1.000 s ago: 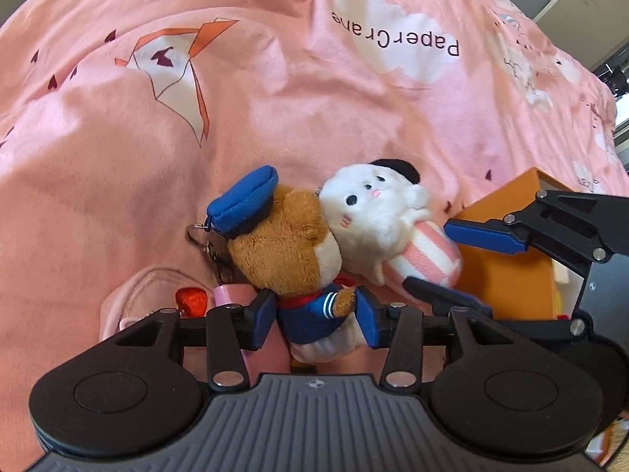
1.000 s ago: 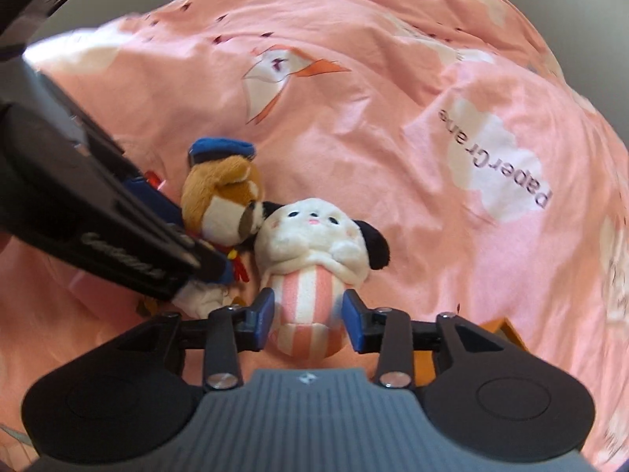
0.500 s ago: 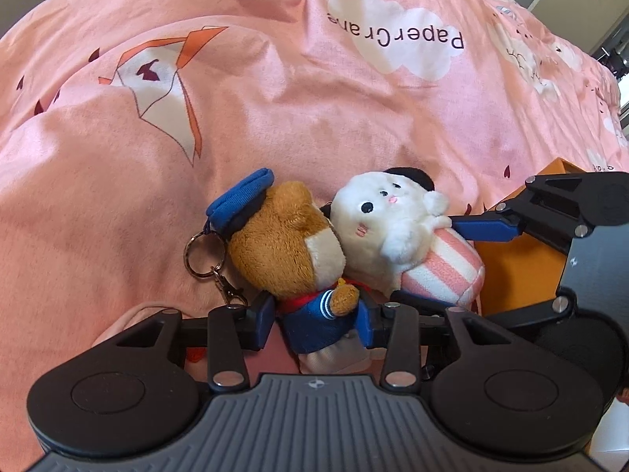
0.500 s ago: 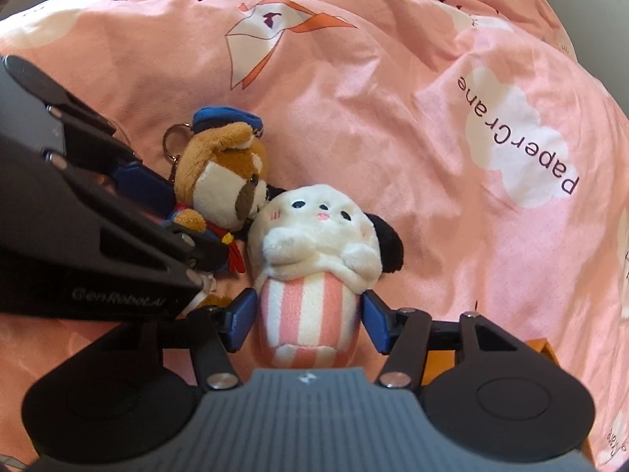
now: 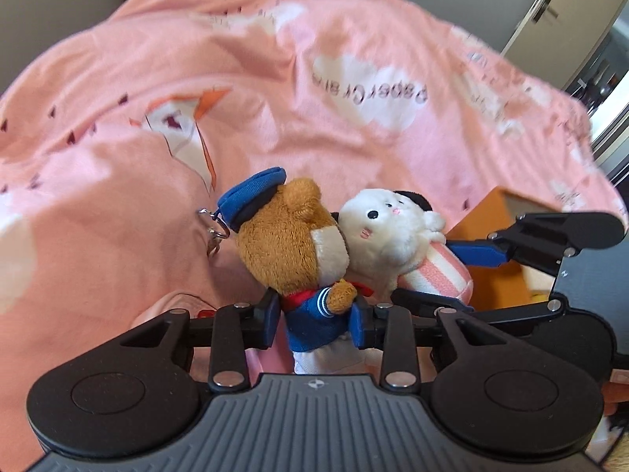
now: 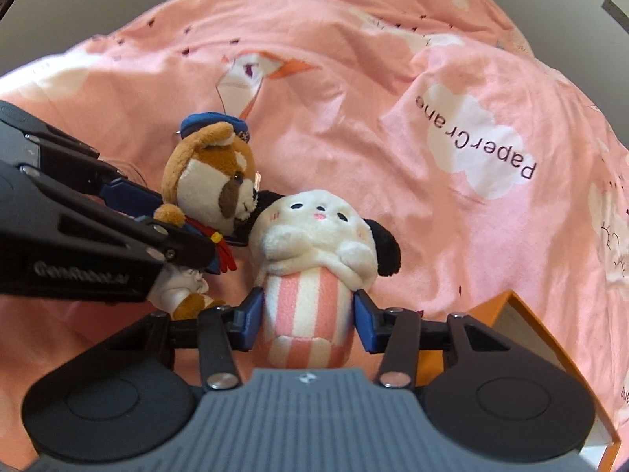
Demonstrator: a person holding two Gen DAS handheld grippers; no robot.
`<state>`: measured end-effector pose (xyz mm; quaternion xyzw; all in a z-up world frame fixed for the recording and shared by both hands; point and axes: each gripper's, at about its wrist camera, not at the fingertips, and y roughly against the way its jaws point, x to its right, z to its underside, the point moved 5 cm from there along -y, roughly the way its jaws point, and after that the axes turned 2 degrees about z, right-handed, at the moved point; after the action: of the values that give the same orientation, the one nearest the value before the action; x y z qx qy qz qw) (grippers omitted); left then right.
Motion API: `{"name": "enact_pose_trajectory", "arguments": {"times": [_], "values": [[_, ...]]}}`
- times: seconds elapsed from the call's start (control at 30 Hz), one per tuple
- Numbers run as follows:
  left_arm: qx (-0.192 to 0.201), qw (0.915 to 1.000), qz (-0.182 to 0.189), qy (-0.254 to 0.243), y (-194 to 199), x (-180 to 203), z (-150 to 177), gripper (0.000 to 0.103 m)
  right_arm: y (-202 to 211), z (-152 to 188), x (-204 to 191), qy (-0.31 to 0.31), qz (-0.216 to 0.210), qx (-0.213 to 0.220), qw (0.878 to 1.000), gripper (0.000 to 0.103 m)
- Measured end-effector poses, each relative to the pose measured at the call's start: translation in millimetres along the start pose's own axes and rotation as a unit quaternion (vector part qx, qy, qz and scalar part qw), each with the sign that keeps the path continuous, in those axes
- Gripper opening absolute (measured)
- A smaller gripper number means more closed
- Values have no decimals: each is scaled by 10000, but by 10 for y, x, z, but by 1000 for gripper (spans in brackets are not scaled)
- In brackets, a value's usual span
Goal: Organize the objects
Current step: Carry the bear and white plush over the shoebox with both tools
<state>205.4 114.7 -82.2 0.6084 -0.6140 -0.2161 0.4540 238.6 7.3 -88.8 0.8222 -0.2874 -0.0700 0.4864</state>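
Note:
My left gripper [image 5: 316, 324] is shut on a brown plush bear [image 5: 293, 244] with a blue sailor cap and blue suit, held above the bed. My right gripper [image 6: 308, 320] is shut on a white plush dog [image 6: 314, 259] with black ears and a pink-striped body. The two toys are side by side and their heads touch. The bear also shows in the right wrist view [image 6: 212, 181], and the dog in the left wrist view [image 5: 389, 236]. A metal keyring [image 5: 214, 232] hangs from the bear's cap.
A pink bedspread [image 6: 354, 98] with white clouds and "PaperCrane" print covers the bed. An orange box [image 6: 542, 338] sits just below and right of the right gripper; it also shows in the left wrist view [image 5: 495, 212]. A pink pouch [image 5: 169, 306] lies under the left gripper.
Both grippers have lifted with their toys, so the bedspread looks farther away. The right gripper's fingers stand wider apart on the dog's striped body than one second ago.

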Motion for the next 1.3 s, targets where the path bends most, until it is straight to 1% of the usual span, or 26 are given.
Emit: {"name": "enact_pose_trajectory", "arguments": {"times": [0.13, 0.27, 0.37, 0.5, 0.63, 0.77, 0.83, 0.93, 1.0, 1.07, 1.3], "values": [[185, 9995, 225, -123, 376, 150, -60, 39, 431, -6, 64, -269, 61, 500, 9984, 49], [423, 9962, 604, -462, 745, 446, -83, 39, 1017, 93, 223, -782, 113, 1053, 9913, 49], [370, 9918, 968, -745, 899, 737, -37, 39, 1439, 317, 393, -1242, 156, 1316, 9834, 50], [208, 9826, 1424, -1176, 950, 1180, 103, 40, 1833, 746, 556, -1781, 359, 1362, 9739, 50], [-43, 9716, 1757, -1586, 839, 1599, 292, 39, 2037, 1199, 646, -2293, 736, 1152, 9637, 50], [-488, 9622, 1857, -1931, 564, 1903, 491, 39, 2088, 1609, 696, -2766, 981, 852, 9522, 50], [-708, 9586, 1850, -2046, 398, 2024, 580, 39, 2041, 1764, 705, -2895, 1094, 631, 9488, 50], [-1037, 9542, 1802, -2150, 167, 2129, 727, 39, 1898, 1901, 709, -2963, 1211, 279, 9470, 50], [-1216, 9544, 1739, -2100, 35, 2152, 813, 39, 1795, 1961, 667, -2859, 1297, 38, 9494, 50], [-1345, 9540, 1675, -2092, -31, 2161, 897, 39, 1717, 2000, 606, -2626, 1393, -160, 9547, 50], [-1520, 9580, 1386, -2000, -277, 2221, 1039, 39, 1430, 2082, 603, -2287, 1420, -632, 9610, 50]]}}
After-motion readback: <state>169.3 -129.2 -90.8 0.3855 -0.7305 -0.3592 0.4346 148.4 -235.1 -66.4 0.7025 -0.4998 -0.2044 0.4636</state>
